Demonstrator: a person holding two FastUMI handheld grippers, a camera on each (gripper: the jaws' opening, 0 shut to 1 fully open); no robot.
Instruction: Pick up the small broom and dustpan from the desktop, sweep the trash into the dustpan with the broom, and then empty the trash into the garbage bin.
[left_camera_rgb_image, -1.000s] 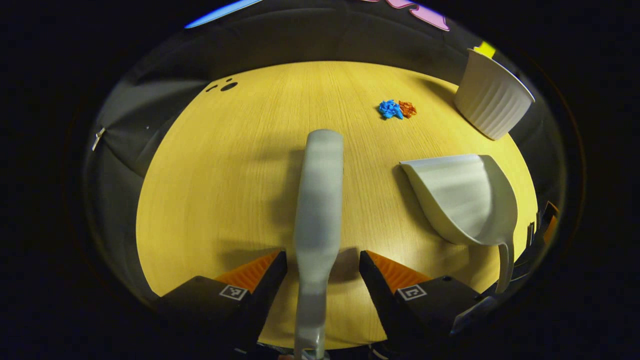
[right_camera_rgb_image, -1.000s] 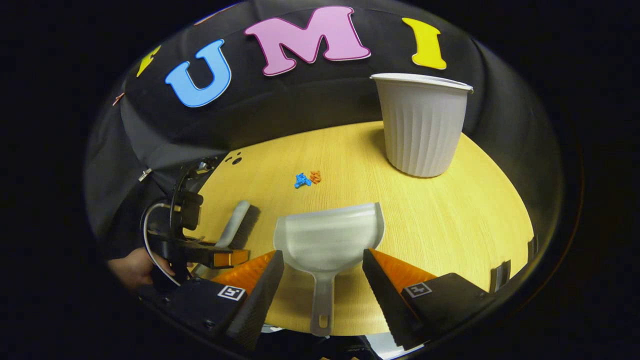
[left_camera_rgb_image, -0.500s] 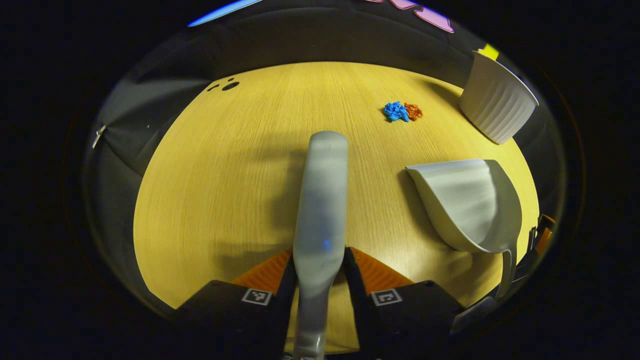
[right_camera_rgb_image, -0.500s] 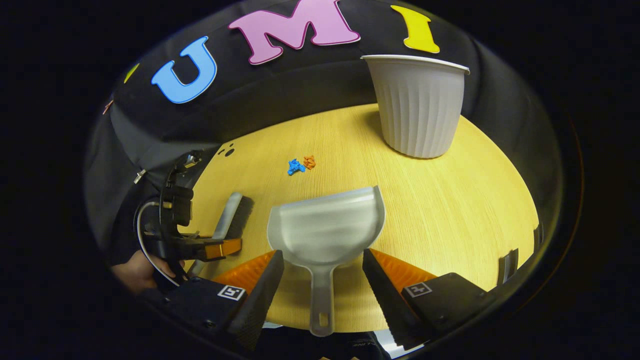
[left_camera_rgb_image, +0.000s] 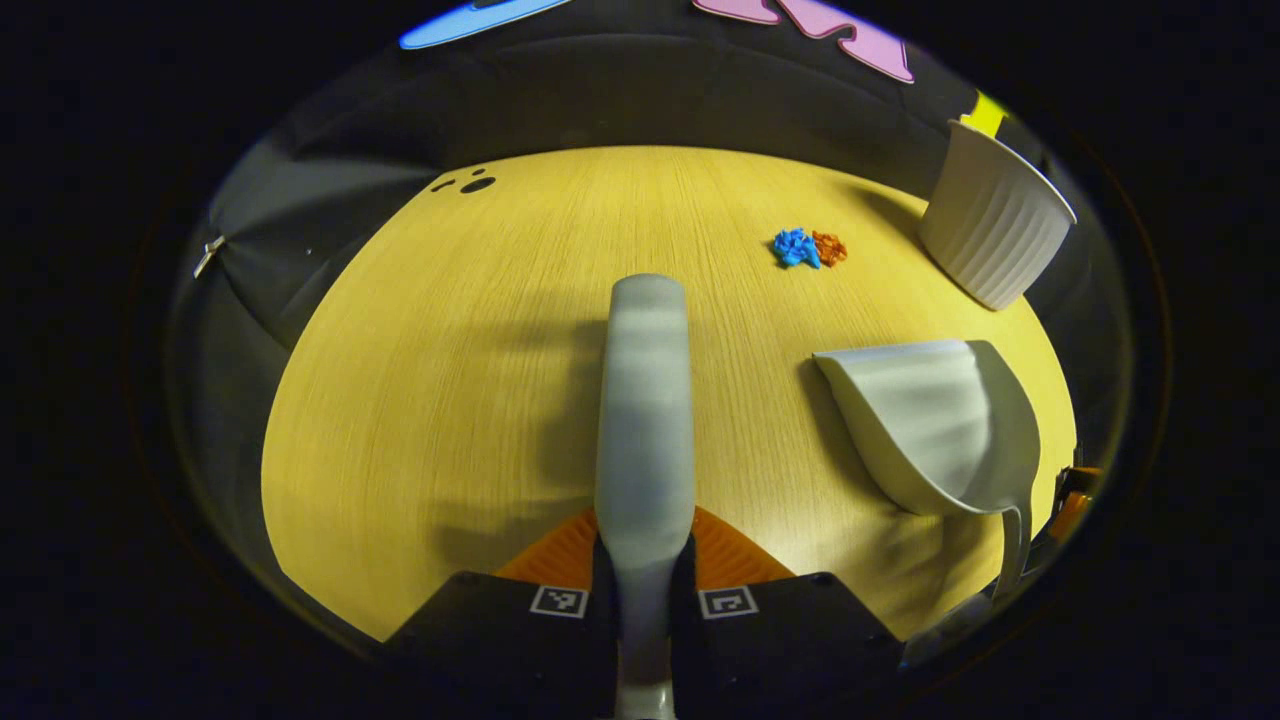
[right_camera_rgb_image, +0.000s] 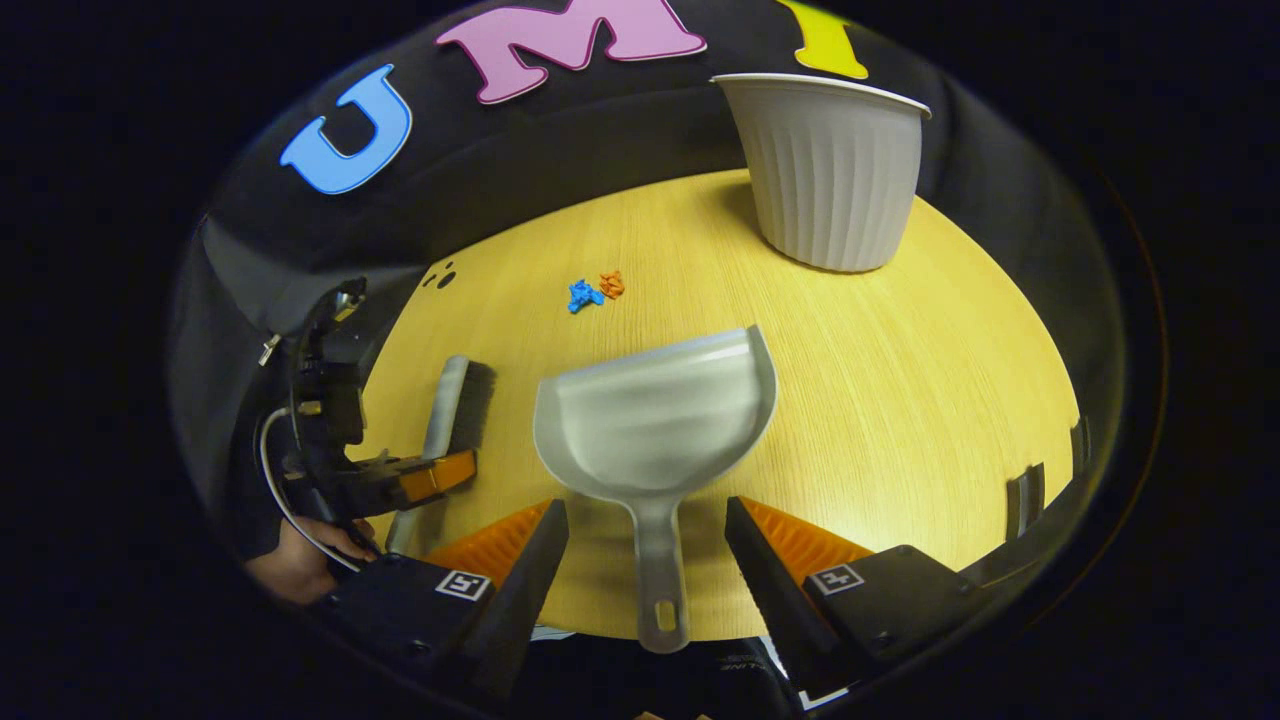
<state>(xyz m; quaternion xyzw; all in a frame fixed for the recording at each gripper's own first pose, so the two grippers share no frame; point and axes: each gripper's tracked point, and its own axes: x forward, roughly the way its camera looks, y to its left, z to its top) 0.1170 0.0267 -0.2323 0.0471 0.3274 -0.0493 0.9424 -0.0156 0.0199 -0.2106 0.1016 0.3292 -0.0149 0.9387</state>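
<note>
In the left gripper view my left gripper (left_camera_rgb_image: 643, 555) is shut on the grey handle of the small broom (left_camera_rgb_image: 643, 400), which points away over the wooden table. The white dustpan (left_camera_rgb_image: 935, 420) lies to its right. In the right gripper view my right gripper (right_camera_rgb_image: 647, 520) stands open, its fingers on either side of the dustpan's (right_camera_rgb_image: 655, 420) handle without touching it. The broom (right_camera_rgb_image: 447, 410) and the left gripper (right_camera_rgb_image: 400, 480), held by a hand, are at the left. Blue and orange trash scraps (right_camera_rgb_image: 594, 290) lie beyond the pan; the scraps (left_camera_rgb_image: 808, 247) also appear far right.
A white ribbed garbage bin (right_camera_rgb_image: 825, 170) stands upright at the table's far right; the bin (left_camera_rgb_image: 990, 225) sits at the right edge in the left gripper view. Dark marks (left_camera_rgb_image: 470, 184) sit at the table's (left_camera_rgb_image: 430, 350) far left. Black cloth surrounds the table.
My left gripper went from open to shut on the broom handle. My right gripper moved forward along the dustpan handle, still open.
</note>
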